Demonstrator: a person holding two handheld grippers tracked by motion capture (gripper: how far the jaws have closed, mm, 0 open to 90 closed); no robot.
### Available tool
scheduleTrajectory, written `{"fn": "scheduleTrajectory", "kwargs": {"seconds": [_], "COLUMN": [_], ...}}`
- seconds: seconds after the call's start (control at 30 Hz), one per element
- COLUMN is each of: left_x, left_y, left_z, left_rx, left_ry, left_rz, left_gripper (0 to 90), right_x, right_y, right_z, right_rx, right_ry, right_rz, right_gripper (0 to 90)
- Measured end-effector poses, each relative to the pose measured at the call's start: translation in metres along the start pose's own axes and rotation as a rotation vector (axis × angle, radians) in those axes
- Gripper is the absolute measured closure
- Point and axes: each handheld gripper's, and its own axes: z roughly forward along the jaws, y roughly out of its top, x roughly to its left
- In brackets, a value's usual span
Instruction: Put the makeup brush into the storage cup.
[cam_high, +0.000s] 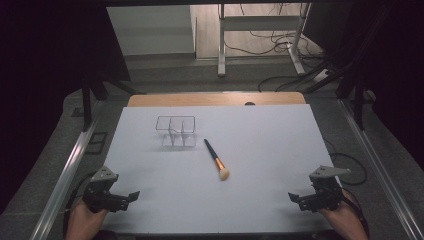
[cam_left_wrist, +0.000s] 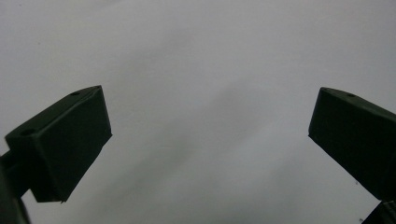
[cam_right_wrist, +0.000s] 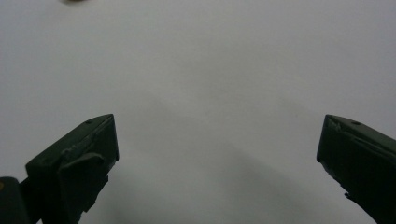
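A makeup brush (cam_high: 216, 159) with a dark handle, copper ferrule and pale bristles lies on the white table sheet (cam_high: 260, 145), bristles toward me. Just behind and left of it stands a clear plastic organiser (cam_high: 175, 131) with compartments, empty as far as I can tell. My left gripper (cam_high: 131, 196) rests near the front left corner of the sheet, its jaws wide apart over bare white surface (cam_left_wrist: 210, 116). My right gripper (cam_high: 296, 198) sits near the front right corner, jaws likewise wide apart with nothing between them (cam_right_wrist: 215, 140). Both are far from the brush.
The wooden table edge (cam_high: 215, 98) shows behind the white sheet. Metal rails (cam_high: 70, 165) run along both sides. A white desk frame (cam_high: 260, 30) and loose cables (cam_high: 280, 45) lie on the floor beyond.
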Motion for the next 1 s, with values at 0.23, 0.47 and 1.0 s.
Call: {"fn": "scheduleTrajectory", "kwargs": {"seconds": [0.23,0.47,1.0], "left_x": [0.0006,0.0015,0.0005], "left_y": [-0.0003,-0.0002,0.0009], "left_z": [0.0012,-0.0011,-0.0036], "left_rx": [0.0,-0.03,-0.041], "left_ry": [-0.013,-0.022,-0.003], "left_rz": [-0.002,-0.006,0.0], "left_gripper": [0.0,0.0,0.0], "right_x": [0.0013,0.0025,0.0041], "right_y": [0.0003,0.0006,0.0019], "right_z": [0.001,0.0024,0.0028], "right_rx": [0.007,0.012,0.014], "right_ry": [-0.004,0.009,-0.012], "right_rz": [-0.01,0.001,-0.008], "right_gripper": [0.0,0.0,0.0]}}
